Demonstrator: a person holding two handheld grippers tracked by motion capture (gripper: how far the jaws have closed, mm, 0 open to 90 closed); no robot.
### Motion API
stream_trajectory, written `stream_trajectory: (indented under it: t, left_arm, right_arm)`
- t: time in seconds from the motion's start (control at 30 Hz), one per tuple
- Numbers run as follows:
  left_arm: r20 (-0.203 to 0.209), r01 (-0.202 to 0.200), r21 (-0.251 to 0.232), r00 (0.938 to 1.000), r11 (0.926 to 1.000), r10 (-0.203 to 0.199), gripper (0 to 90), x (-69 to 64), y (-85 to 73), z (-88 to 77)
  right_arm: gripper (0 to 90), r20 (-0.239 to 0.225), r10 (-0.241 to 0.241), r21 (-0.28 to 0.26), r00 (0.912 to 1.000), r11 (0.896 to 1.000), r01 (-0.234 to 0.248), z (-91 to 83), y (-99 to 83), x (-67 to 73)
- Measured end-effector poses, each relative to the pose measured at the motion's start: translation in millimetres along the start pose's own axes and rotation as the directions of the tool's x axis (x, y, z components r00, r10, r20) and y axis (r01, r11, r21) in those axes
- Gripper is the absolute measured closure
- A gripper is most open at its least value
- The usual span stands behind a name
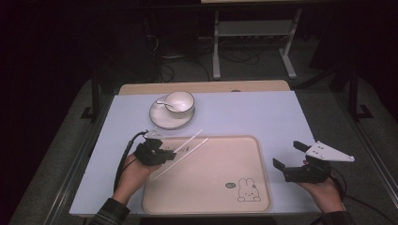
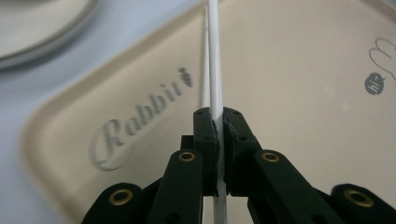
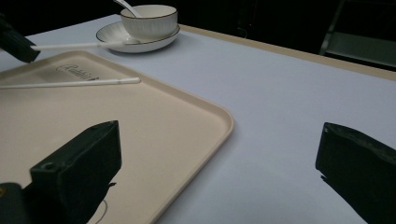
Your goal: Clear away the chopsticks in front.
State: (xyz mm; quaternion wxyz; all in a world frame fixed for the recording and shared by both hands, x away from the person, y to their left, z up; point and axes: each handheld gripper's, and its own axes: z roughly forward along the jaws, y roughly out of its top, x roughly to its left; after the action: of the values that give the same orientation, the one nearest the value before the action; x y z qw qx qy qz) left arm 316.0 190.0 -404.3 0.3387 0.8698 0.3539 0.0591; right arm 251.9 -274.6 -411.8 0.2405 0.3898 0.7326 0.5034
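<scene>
A thin white plastic chopstick (image 2: pixel 215 56) is pinched between the pads of the left gripper (image 2: pixel 218 122), whose black jaws stand almost together with only the stick between them. The stick runs straight ahead of the jaws and also passes back under them. A second white chopstick (image 1: pixel 180 158) lies just beside it; in the high view it slants across the near-left corner of the tray, its far tip past the gripper. Whether this second stick rests fully on the tray or is also touched by the jaws is hard to tell.

The left hand (image 1: pixel 133 176) comes in from the lower edge, forearm in a plaid sleeve, wrist bent so the gripper points forward and to the right over the tray's left rim.

Beneath the jaws lies a beige rectangular plastic tray (image 1: pixel 216 187). To the left of the jaws it bears the grey script word "Rabbit" (image 2: pixel 140 116); off to the right is a small dark round badge reading "hi~" (image 2: pixel 375 85) beside a line-drawn rabbit (image 1: pixel 247 190).

Ahead and left of the left gripper stands a white ribbed bowl (image 1: pixel 179 102) with a white spoon (image 1: pixel 165 104) in it, on a white saucer (image 1: pixel 162 119).

The right gripper (image 1: pixel 288 154) rests well apart at the tray's right, over the pale blue table (image 1: pixel 263 117), jaws spread wide and empty, the hand under it level.
</scene>
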Motion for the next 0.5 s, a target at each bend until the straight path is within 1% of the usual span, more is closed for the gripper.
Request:
stream_trajectory:
  t: [0.07,0.1,0.13,0.17,0.2,0.23,0.27,0.3,0.37,0.5]
  left_arm:
    - [0.006,-0.010,0.015,0.9999,0.9998,0.010,84.8,-5.0,0.1,8.1]
    - [0.006,-0.010,0.015,0.9999,0.9998,0.010,84.7,-5.0,0.1,8.1]
    - [-0.004,-0.014,0.034,0.9999,0.9993,0.014,84.7,-8.9,-0.1,15.7]
    - [-0.004,-0.014,0.034,0.9999,0.9993,0.014,84.7,-8.9,-0.1,15.7]
    - [-0.016,-0.016,0.049,0.9997,0.9987,0.017,84.7,-11.1,-0.7,22.4]
    - [-0.016,-0.016,0.049,0.9997,0.9987,0.017,84.7,-11.1,-0.7,22.4]
    - [-0.025,-0.020,0.062,0.9995,0.9979,0.022,84.7,-12.0,-1.0,27.4]
    - [-0.021,-0.020,0.069,0.9996,0.9974,0.022,84.6,-12.0,-1.3,29.3]
    - [-0.032,-0.027,0.080,0.9991,0.9964,0.029,84.5,-12.5,-2.2,33.0]
    - [-0.036,-0.026,0.073,0.9989,0.9970,0.029,84.1,-12.9,-3.7,35.5]
  right_arm:
    - [0.0,0.000,-0.002,-0.003,1.0000,1.000,0.002,-0.6,0.2,0.2]
    - [0.0,0.000,-0.002,-0.003,1.0000,1.000,0.002,-0.6,0.2,0.2]
    - [0.0,0.002,-0.003,-0.002,1.0000,1.000,0.003,-1.1,0.1,0.1]
    - [0.0,0.002,-0.003,-0.002,1.0000,1.000,0.003,-1.1,0.1,0.1]
    - [0.0,0.003,-0.003,-0.001,1.0000,1.000,0.003,-1.0,-0.1,-0.3]
    - [0.0,0.003,-0.003,-0.001,1.0000,1.000,0.003,-1.0,-0.1,-0.3]
    - [0.0,0.003,-0.003,0.000,1.0000,1.000,0.003,-0.8,-0.1,-0.4]
    - [0.0,0.002,-0.002,0.000,1.0000,1.000,0.002,-0.7,-0.1,-0.3]
    - [0.0,0.002,-0.002,0.000,1.0000,1.000,0.002,-0.8,-0.2,-0.2]
    - [0.0,0.000,-0.002,-0.002,1.0000,1.000,0.002,-1.3,0.0,-0.3]
